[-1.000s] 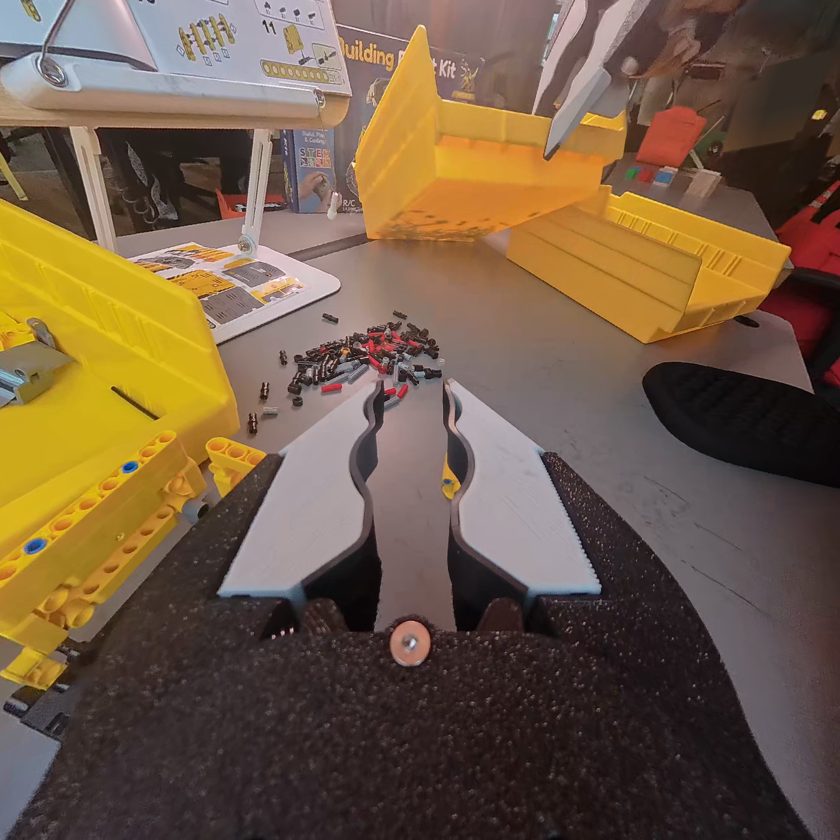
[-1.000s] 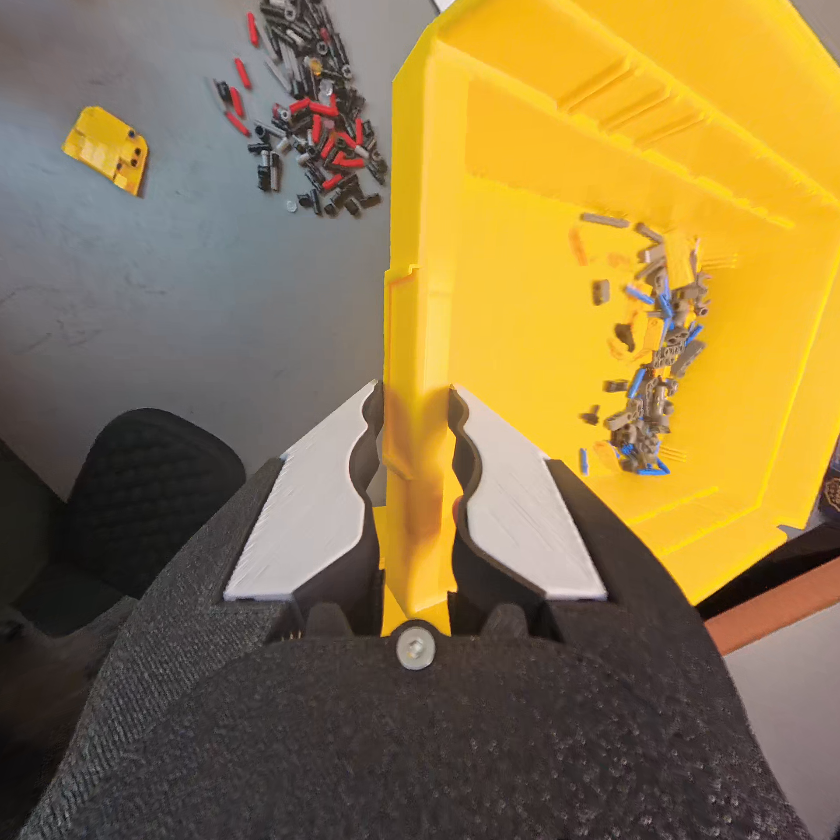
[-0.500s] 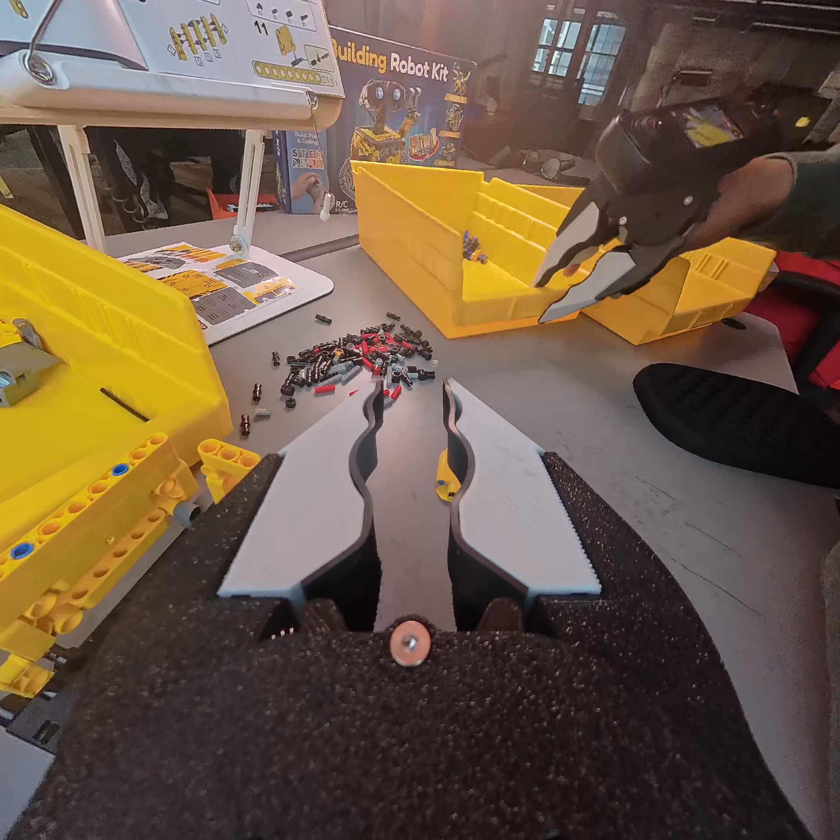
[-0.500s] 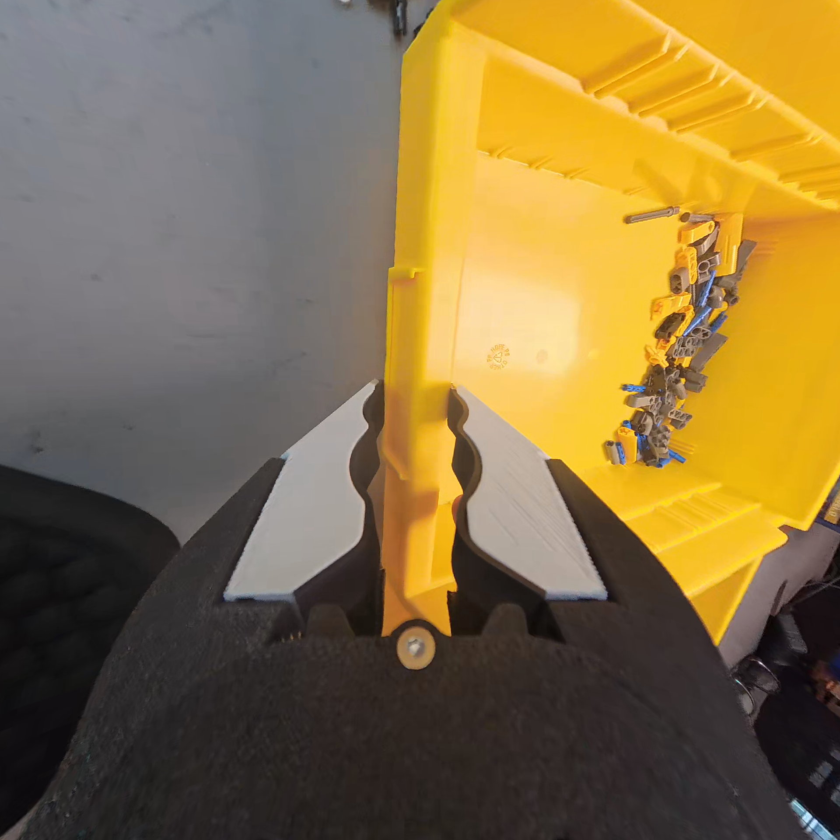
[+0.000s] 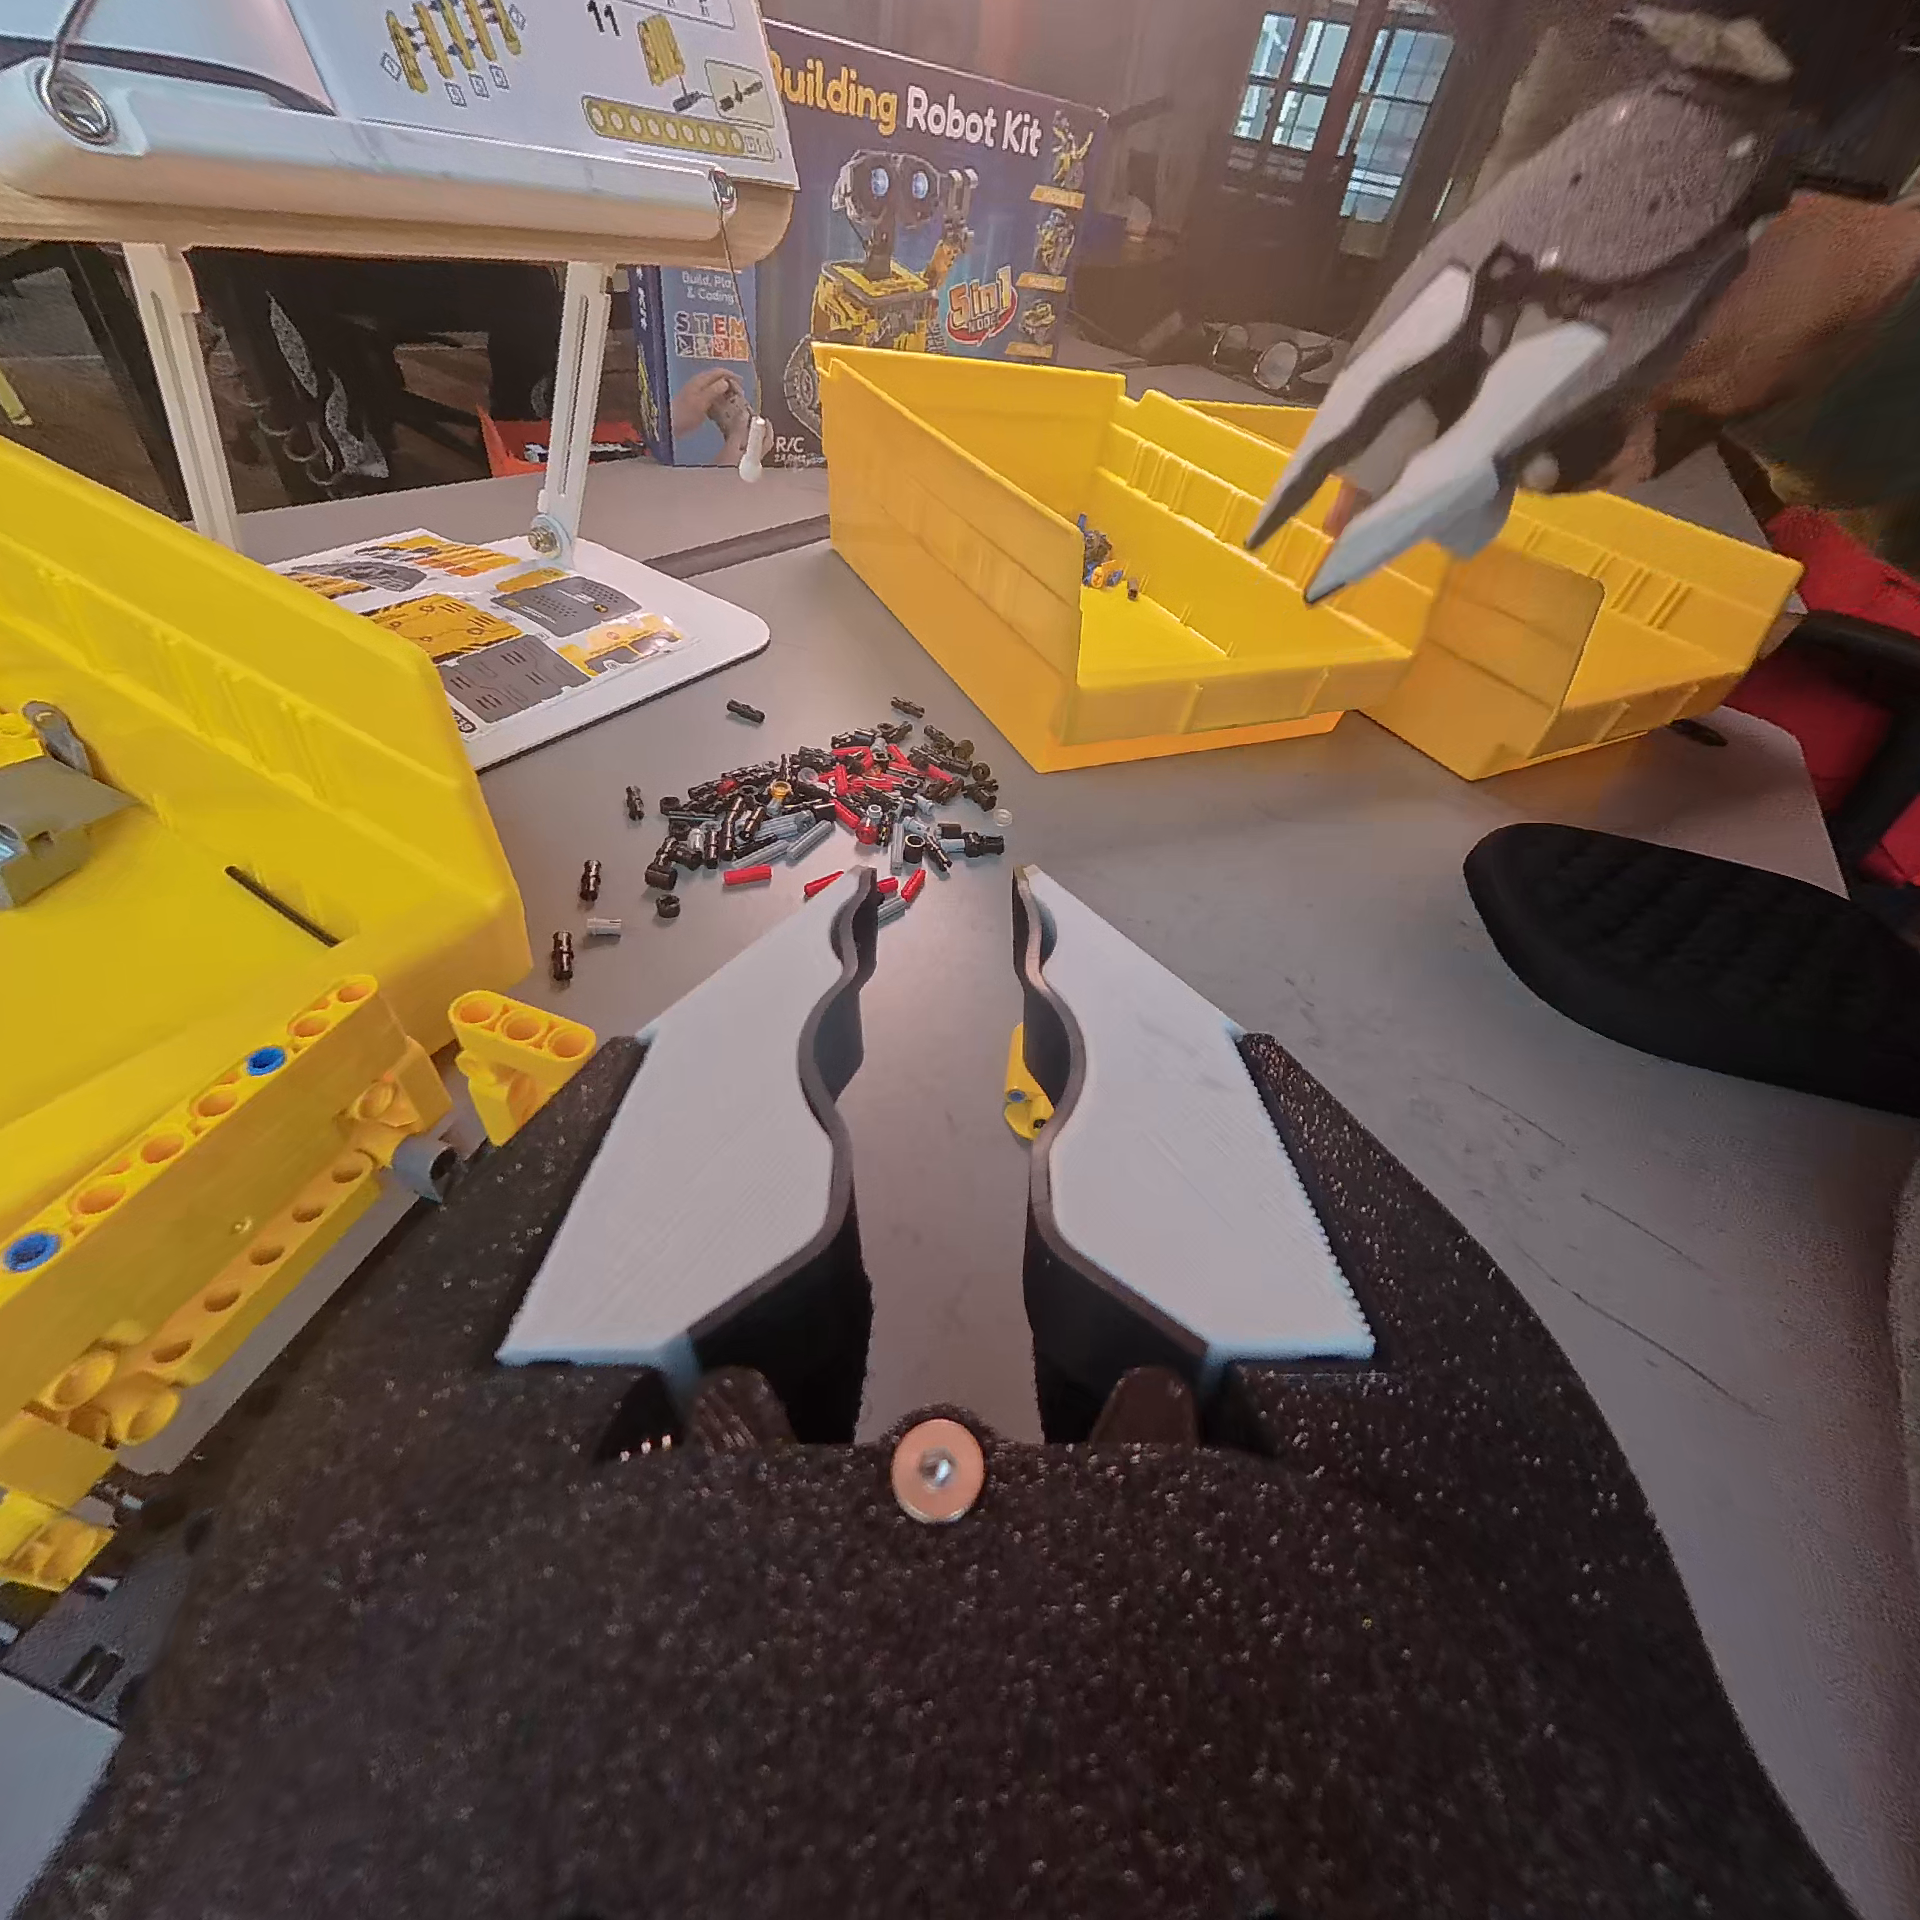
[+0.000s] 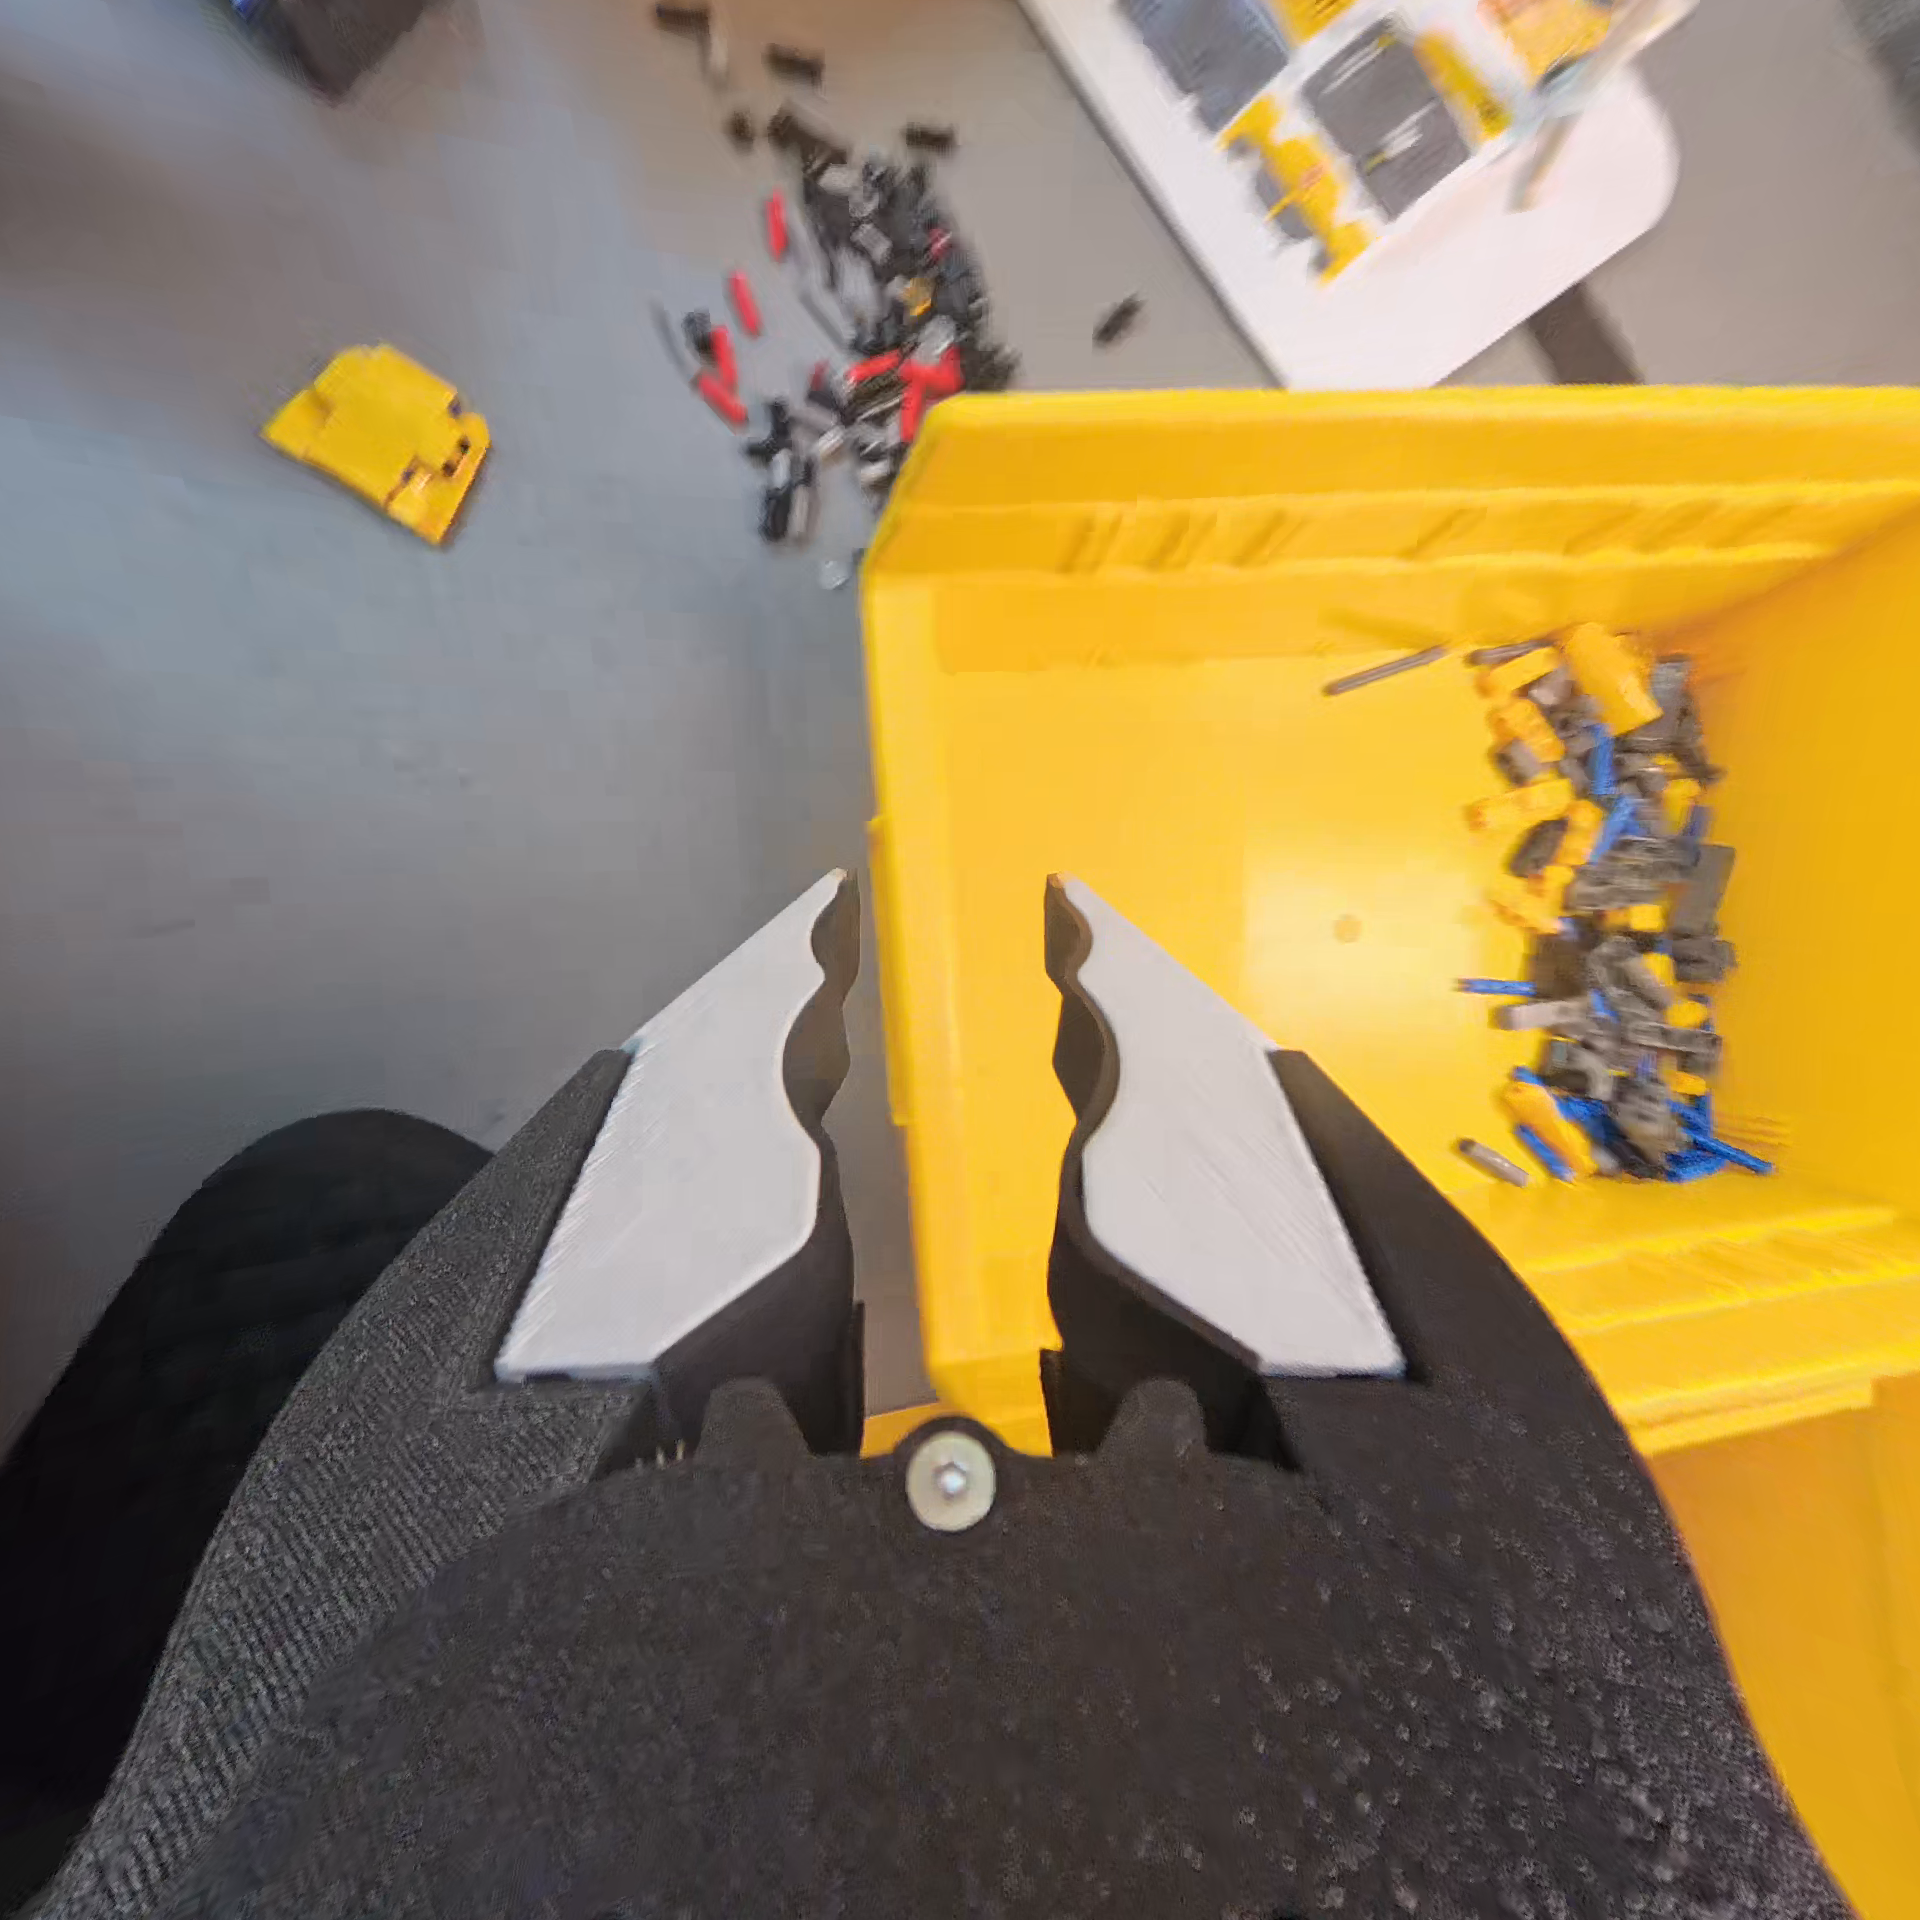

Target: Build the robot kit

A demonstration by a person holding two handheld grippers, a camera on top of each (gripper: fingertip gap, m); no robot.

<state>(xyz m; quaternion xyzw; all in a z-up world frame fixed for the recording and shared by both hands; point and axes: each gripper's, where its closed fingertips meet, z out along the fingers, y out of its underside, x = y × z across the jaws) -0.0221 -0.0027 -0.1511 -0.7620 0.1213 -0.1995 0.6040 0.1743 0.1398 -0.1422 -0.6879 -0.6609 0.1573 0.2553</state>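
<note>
**Left gripper** [image 5: 940, 894]: We hold it low over the table [image 5: 1299, 987]. Its fingers are apart with nothing between them. A pile [image 5: 831, 800] of small black, red and grey parts lies just ahead of the fingertips. A yellow plate [image 5: 1023, 1091] lies on the table, partly hidden under the right finger. Yellow beams [image 5: 187, 1164] lie to the left of the left finger.

**Right gripper** [image 6: 951, 883]: Its fingers are apart and grip nothing. In its own view, the side wall of a bin [image 6: 935, 1039] runs in line between the fingers. A gap shows between the wall and the left finger. We cannot tell whether the right finger touches the wall. The left wrist view shows this gripper raised above the bin, apparently clear of the wall.

**Bin contents**: A heap [image 6: 1621, 914] of grey, blue and yellow parts rests against the far wall, right of the right finger. The bin stands flat on the table, beyond the pile.
</note>
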